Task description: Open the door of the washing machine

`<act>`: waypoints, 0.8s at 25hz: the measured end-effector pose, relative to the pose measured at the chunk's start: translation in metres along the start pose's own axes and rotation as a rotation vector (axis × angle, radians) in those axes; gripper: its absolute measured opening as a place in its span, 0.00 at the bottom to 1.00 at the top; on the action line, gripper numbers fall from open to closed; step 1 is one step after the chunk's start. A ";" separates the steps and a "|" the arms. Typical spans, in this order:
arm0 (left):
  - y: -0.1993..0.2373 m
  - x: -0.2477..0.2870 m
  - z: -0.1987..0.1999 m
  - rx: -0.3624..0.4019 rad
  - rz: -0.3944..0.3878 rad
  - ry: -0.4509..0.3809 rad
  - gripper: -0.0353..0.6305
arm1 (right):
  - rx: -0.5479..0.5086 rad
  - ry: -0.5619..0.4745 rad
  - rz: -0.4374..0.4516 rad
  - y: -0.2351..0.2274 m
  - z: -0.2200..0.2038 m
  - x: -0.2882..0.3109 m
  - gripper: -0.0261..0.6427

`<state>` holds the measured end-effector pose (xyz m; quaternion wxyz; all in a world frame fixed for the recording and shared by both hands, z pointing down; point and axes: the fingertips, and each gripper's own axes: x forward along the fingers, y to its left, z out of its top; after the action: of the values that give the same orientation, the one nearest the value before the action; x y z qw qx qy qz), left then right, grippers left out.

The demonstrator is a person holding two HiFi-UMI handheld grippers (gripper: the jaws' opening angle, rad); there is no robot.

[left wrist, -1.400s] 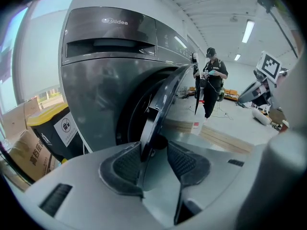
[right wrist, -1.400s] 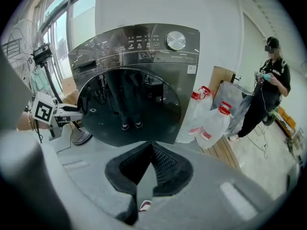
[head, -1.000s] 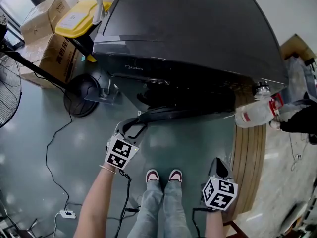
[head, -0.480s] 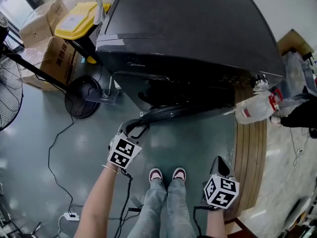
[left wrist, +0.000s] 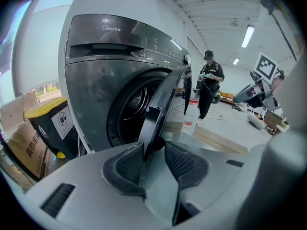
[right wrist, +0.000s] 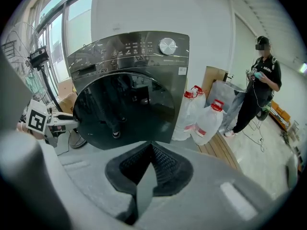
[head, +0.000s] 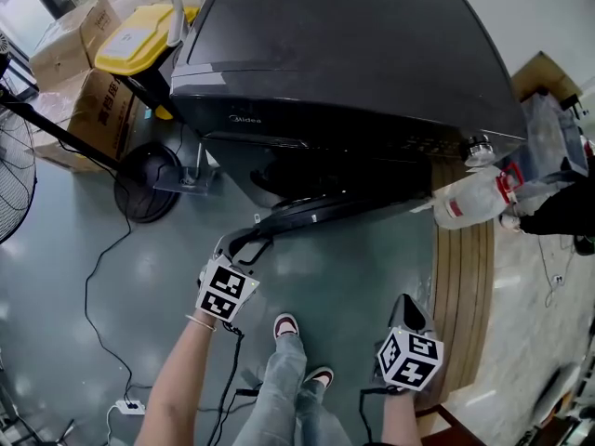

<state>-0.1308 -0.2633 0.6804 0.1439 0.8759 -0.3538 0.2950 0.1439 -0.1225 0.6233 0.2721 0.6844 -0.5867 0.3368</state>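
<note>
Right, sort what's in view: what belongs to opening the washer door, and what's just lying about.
Job: washing machine; its door, partly open; left gripper, jaws have just been closing on the door's edge.
Lying about: yellow bin; cardboard boxes; black stand base; plastic jugs; floor cable.

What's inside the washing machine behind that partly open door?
A slice of the perforated metal drum shows through the opening. The door covers the rest, so whether any laundry is inside cannot be seen.
</note>
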 end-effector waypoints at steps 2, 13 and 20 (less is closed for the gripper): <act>-0.005 -0.001 -0.002 -0.004 -0.003 0.000 0.25 | 0.010 0.005 0.000 -0.002 -0.003 -0.001 0.05; -0.027 -0.010 -0.014 -0.021 0.002 0.021 0.24 | 0.049 0.009 0.004 -0.014 -0.025 -0.014 0.05; -0.045 -0.015 -0.024 -0.036 0.021 0.013 0.23 | 0.052 0.014 -0.004 -0.025 -0.042 -0.021 0.05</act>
<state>-0.1178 -0.2128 0.6876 0.1590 0.8674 -0.3672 0.2959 0.1604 -0.0732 0.6332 0.2589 0.6900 -0.5745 0.3561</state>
